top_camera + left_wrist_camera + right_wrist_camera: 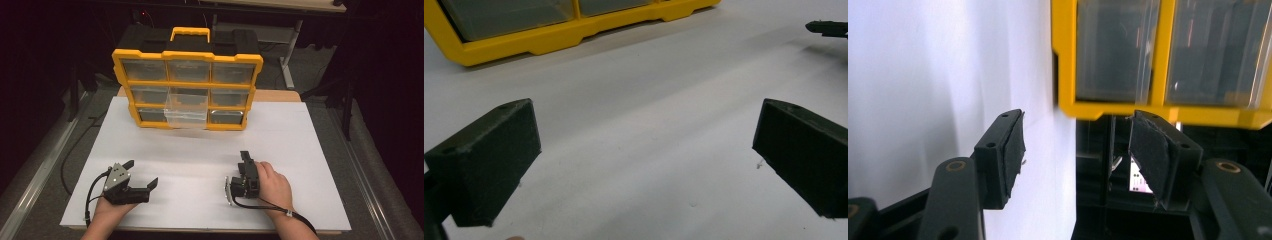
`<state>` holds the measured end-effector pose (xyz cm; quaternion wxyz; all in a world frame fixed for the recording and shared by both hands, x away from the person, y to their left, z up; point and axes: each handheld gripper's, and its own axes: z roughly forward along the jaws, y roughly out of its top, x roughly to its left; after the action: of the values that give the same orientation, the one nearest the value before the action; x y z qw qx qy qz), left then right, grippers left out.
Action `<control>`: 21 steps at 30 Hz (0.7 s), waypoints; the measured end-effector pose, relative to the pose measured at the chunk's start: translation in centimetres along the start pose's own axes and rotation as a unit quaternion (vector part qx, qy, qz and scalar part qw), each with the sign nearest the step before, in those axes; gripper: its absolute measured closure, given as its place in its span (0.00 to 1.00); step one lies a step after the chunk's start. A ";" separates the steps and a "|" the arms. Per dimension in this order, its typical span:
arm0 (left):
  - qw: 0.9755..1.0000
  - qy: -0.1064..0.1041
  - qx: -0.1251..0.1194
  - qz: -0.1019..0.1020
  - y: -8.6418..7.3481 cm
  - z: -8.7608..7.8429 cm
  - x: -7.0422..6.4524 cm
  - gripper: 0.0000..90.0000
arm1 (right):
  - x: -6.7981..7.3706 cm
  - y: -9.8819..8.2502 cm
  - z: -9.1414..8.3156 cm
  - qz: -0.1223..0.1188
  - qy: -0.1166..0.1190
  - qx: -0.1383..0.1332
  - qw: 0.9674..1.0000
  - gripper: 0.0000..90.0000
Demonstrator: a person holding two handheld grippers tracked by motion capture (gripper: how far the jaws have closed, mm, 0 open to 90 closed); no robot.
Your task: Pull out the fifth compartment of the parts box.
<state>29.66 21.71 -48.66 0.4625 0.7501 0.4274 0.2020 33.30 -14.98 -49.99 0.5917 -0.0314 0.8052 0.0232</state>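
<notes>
step: judged a start pose, both hands parked low in frame, nothing gripped
organizer: upright, upper centre, middle clear drawer pulled out
next: likely reach to that drawer (a guess)
left gripper: spread wide, empty
right gripper: parted, empty

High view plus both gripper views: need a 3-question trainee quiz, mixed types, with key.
1. True or false: the left gripper has its jaws open with nothing between them.
2. In the yellow plastic organizer with clear drawers, which drawer is pulled out: A top left, B middle centre, C bottom right?
3. Fill in: the right gripper rests on the ____ table sheet.

Key: 1 true; 2 B; 3 white.
</notes>
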 end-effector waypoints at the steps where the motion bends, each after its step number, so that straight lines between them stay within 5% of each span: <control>1: 1.000 0.000 0.000 0.000 0.0 0.0 0.0 0.00 | 0.2 -0.4 -0.1 0.001 -0.001 0.002 1.000 0.43; 10: 1.000 0.002 0.001 0.000 0.0 0.0 -0.1 0.00 | 1.0 -3.3 -0.9 0.015 0.016 0.014 1.000 0.36; 21: 1.000 0.001 0.005 0.004 0.0 0.1 -0.2 0.00 | -0.1 -3.6 -0.5 0.012 0.026 0.005 1.000 0.22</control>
<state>29.64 21.53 -48.66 0.4577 0.7541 0.4255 0.2023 33.13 -18.59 -49.76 0.5705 -0.0198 0.8207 0.0251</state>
